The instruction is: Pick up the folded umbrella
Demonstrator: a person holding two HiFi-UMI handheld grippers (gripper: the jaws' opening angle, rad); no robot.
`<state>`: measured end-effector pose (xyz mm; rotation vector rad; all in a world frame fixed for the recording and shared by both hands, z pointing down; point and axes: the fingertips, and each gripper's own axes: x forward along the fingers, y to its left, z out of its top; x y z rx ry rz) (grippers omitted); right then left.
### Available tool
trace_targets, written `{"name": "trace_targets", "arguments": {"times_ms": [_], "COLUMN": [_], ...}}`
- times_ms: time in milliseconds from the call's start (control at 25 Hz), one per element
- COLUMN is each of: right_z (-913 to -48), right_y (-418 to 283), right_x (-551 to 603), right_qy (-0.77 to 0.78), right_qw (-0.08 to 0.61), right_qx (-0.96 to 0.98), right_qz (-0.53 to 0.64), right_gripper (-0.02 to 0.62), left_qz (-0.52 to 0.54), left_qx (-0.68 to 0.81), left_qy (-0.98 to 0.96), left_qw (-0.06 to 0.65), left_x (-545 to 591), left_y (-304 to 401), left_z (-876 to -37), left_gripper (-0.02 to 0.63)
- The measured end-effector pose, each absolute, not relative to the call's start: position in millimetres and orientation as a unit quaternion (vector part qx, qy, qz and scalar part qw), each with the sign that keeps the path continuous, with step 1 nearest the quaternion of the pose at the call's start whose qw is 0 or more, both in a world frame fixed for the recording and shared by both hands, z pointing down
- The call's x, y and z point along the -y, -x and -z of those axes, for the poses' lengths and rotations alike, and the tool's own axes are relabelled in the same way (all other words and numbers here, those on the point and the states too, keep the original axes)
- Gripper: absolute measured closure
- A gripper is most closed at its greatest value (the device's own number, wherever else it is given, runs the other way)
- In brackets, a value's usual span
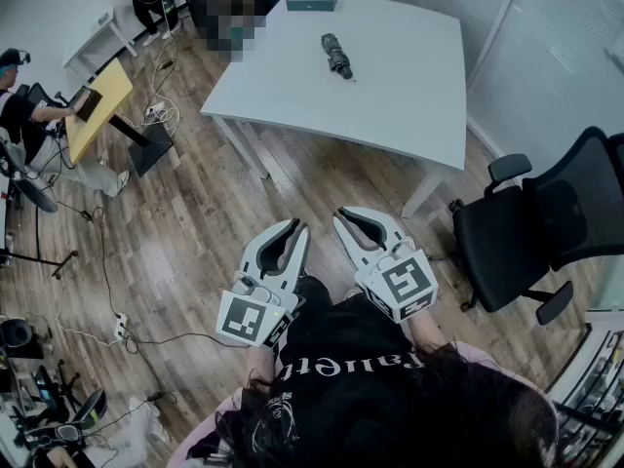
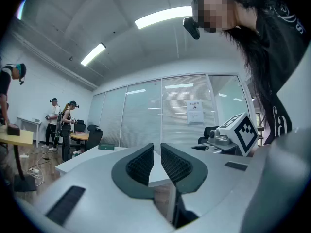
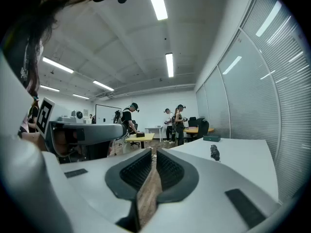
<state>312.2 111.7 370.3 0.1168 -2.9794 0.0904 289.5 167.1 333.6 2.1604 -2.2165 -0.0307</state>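
The folded umbrella [image 1: 336, 55] is black and lies on the white table [image 1: 409, 96], toward its far side. In the right gripper view the umbrella [image 3: 214, 152] shows small, ahead and to the right on the tabletop. My left gripper [image 1: 295, 227] and right gripper [image 1: 342, 215] hang side by side over the wooden floor, short of the table's near edge. Both are shut, with nothing between the jaws. Close up, the left gripper [image 2: 156, 147] and right gripper [image 3: 154, 152] have their tips together.
A green box [image 1: 312, 0] sits at the table's far edge. A black office chair [image 1: 541, 227] stands to the right, by the glass wall. A yellow desk [image 1: 99, 103], floor cables [image 1: 107, 291] and several people are at the left and back.
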Motion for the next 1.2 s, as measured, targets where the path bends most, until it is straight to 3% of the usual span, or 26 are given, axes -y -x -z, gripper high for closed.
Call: {"name": "trace_targets", "arguments": {"times_ms": [520, 1200], "right_z": [-377, -375], "right_y": [-280, -134], "right_x": [-108, -101], "right_qy": [-0.048, -0.067], "right_qw": [0.075, 0.089], "right_qx": [0.995, 0.993], "right_qz": [-0.043, -0.039], "right_gripper": [0.552, 0.552], "left_qz": [0.020, -0.002], "left_qx": [0.706, 0.690], "left_qy": [-0.706, -0.722], "left_qw": [0.042, 0.038], "left_x": [-160, -148], "left_y": [-258, -111], "left_z": [-347, -345], "left_gripper": [0.546, 0.546]}}
